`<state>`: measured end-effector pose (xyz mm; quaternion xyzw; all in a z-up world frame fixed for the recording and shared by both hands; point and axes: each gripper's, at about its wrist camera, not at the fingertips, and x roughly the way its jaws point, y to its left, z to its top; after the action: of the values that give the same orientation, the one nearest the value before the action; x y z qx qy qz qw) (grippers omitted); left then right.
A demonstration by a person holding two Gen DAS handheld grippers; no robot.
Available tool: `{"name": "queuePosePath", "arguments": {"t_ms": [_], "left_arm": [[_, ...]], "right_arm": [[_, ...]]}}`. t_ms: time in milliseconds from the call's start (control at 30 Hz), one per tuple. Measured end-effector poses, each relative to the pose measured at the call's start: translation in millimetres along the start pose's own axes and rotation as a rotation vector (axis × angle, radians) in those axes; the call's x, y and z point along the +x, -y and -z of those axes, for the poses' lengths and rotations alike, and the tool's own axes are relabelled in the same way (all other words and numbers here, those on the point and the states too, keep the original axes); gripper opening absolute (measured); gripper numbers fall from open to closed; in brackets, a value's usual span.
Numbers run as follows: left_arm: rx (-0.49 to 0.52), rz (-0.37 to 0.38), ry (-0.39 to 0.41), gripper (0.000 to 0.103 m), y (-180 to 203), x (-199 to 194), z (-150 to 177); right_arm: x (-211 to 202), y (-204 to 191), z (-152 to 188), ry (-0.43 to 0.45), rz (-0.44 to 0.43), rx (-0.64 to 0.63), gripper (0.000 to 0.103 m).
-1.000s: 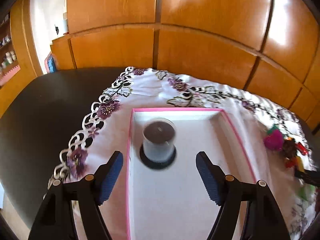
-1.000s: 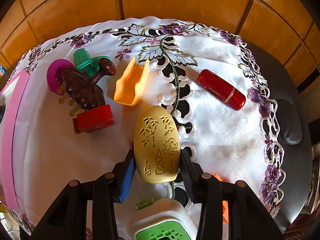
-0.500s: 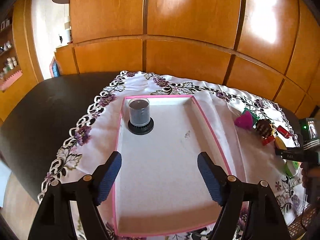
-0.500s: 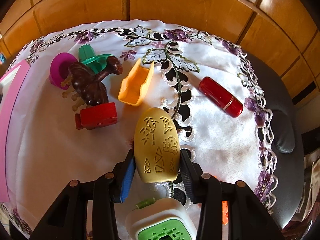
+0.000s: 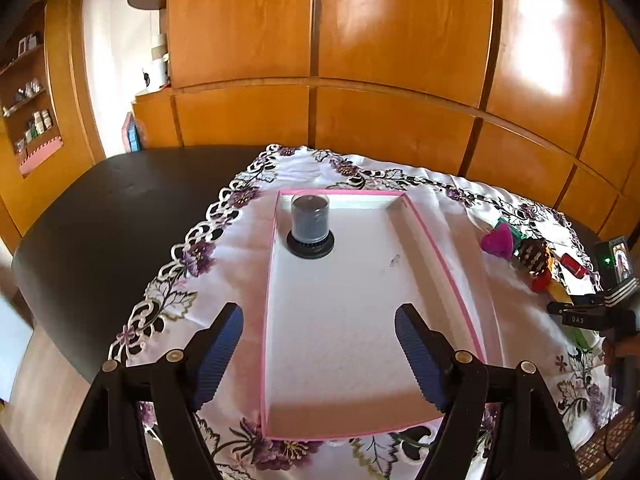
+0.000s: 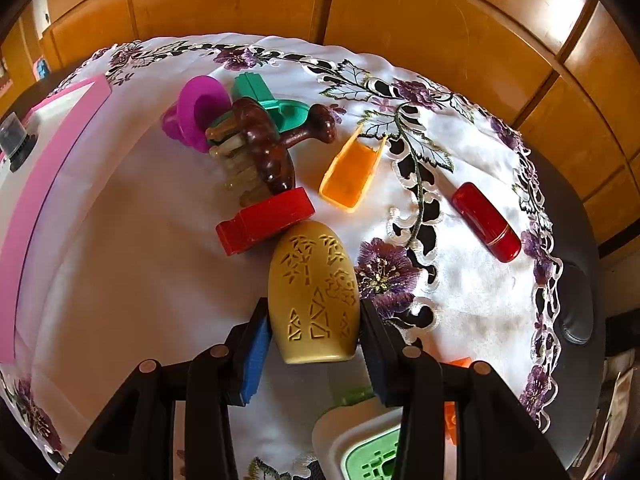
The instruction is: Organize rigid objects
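Over the cloth, right side: right gripper (image 6: pixel 316 332), jaws clamped on the yellow carved case (image 6: pixel 313 294), its tip just beside the red block (image 6: pixel 264 224).
Risk: a low swing toward the tray could knock that block or the wooden massager (image 6: pixel 264 152).
Slip: smooth, tapered sides might slide out.
Tray: pink-rimmed tray (image 5: pixel 440 252) holds the dark capped jar (image 5: pixel 310 226); left gripper (image 5: pixel 318 352) hovers, jaws apart, empty.

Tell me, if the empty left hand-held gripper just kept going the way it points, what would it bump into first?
Probably the white floor of the pink-edged tray. The left hand-held gripper is open, tilted down over the tray's bare near half. The domed dark container stands farther back to the left, likely off that line, though depth is unclear.
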<state>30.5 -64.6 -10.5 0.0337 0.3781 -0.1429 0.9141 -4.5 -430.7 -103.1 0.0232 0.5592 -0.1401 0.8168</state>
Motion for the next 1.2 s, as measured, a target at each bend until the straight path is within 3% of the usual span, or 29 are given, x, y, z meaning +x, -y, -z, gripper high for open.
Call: {"name": "queuePosePath", "arguments": {"t_ms": [133,233,267,367,433,533,700,1000,1100,1200], "left_arm": [[-0.003,-0.003,0.002,0.079,-4,-2,4],[-0.006,-0.009,0.010,0.079,-8,-4,6],[-0.011,-0.009,0.007,0.079,-10,-3,7],[-0.022,-0.007,0.006,0.079,-13,-3,8],[-0.026,-0.006,0.002,0.079,-15,-2,9],[-0.035,0.001,-0.004,0.079,-18,-1,11],[-0.051,-0.003,0.004,0.079,-26,-3,14],[-0.068,0.015,-0.023,0.079,-26,3,18],[-0.068,0.018,-0.031,0.079,-26,5,19],[-0.070,0.018,-0.034,0.079,-26,5,19]], "right_arm": [[-3,-3,-1,0.005,0.020,0.006,0.042],[-17,-9,-2,0.063,0.014,0.039,0.042],[-22,-12,-3,0.082,0.006,0.051,0.039],[-36,-22,-6,0.128,-0.026,0.076,0.015],[-42,-37,-9,0.150,-0.033,0.056,0.015],[-31,-52,-11,0.103,0.009,0.017,0.015],[-27,-37,-6,0.084,-0.093,0.103,0.015],[-37,1,3,0.078,-0.173,0.244,0.040],[-31,2,0,0.057,-0.296,0.327,0.045],[-20,-5,-4,0.025,-0.355,0.414,0.047]]}}
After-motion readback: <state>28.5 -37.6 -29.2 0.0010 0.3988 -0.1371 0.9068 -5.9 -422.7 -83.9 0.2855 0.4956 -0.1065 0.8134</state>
